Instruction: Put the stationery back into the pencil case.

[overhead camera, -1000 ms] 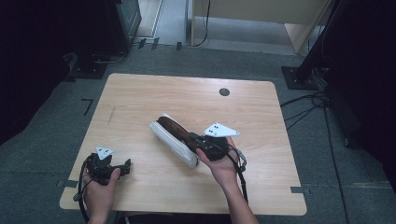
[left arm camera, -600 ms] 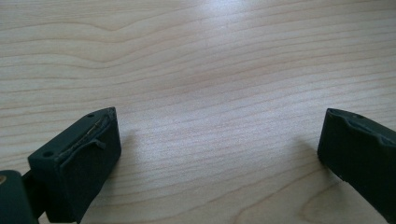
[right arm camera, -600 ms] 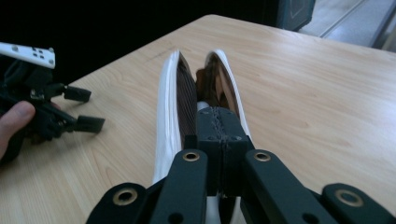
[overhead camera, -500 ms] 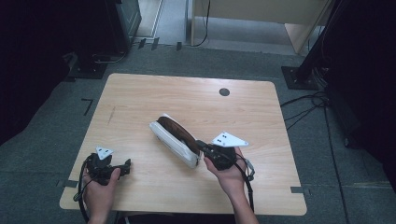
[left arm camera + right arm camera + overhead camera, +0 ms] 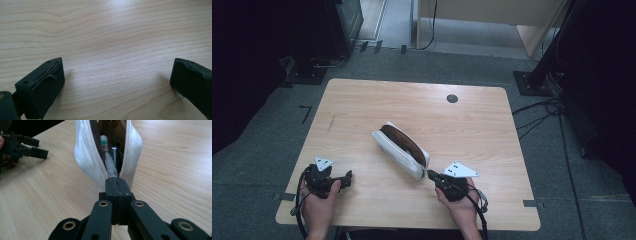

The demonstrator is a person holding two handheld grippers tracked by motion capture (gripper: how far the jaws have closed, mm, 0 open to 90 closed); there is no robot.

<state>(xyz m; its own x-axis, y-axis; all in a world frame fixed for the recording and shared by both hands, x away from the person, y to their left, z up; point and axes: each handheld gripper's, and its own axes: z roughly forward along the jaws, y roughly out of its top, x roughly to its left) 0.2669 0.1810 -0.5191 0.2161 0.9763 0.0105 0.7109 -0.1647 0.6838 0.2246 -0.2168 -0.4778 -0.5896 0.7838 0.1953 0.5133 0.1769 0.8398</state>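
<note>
- Your right gripper (image 5: 432, 174) has its jaws pressed fully together at the near end of the white pencil pouch (image 5: 399, 149). In the right gripper view the tips (image 5: 117, 185) meet just where the open zip runs out, and they look pinched on the zip end or its pull; the pull itself is hidden, so take that as a guess.
- The pouch lies near the middle of the worktop (image 5: 492, 125), its long axis running diagonally from far-left to near-right, straight on from your right gripper.
- It gapes open along the top: a clear-tipped pen (image 5: 108, 157) and other dark items sit inside, right beyond the jaws.
- Your left gripper (image 5: 346, 176) rests well apart from the pouch, at the near-left of the worktop, jaws spread wide with bare wood between them (image 5: 117, 82).
- The right hand is plainly the nearer one. Any pull along the zip must follow that diagonal; the far end of the pouch is unheld, so it may slide unless your left gripper steadies it.
</note>
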